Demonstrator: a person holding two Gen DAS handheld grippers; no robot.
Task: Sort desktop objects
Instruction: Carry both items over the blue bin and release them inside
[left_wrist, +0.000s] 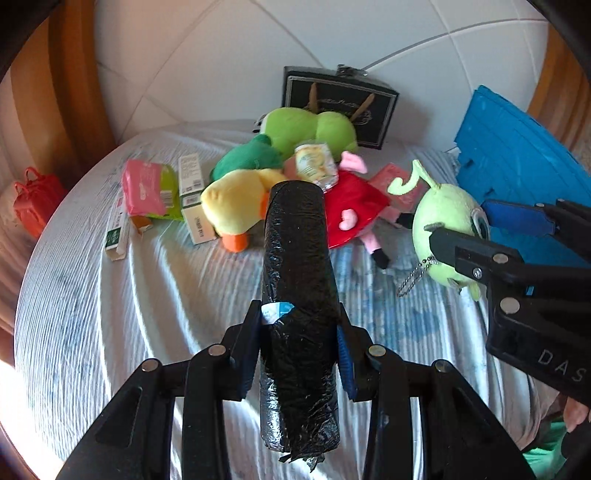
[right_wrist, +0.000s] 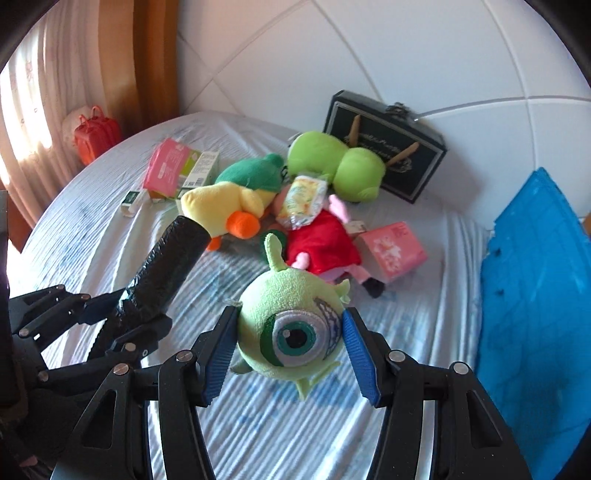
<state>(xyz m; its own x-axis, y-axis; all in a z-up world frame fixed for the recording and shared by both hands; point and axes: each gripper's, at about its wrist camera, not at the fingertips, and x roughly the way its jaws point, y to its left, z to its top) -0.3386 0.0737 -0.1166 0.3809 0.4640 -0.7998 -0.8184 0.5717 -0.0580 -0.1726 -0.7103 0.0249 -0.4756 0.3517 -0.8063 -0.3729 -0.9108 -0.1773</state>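
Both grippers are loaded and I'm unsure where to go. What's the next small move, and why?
Probably carry the right gripper right toward the blue bin: it already clamps the one-eyed plush, clear of the toy pile, and the bin is close.

White tiled wall (right_wrist: 406, 55), orange curtain (right_wrist: 155, 55), striped sheet (left_wrist: 147, 295), red bag (right_wrist: 96, 133)

Looks to me like home, likely bedroom. I see white wrinkled sheet (right_wrist: 110, 229) spread under things, padded white headboard (right_wrist: 406, 55) behind, curtains (right_wrist: 29, 122) at sunlit window, soft toys (right_wrist: 332, 162) scattered about, small red bag (right_wrist: 96, 133) by curtain.
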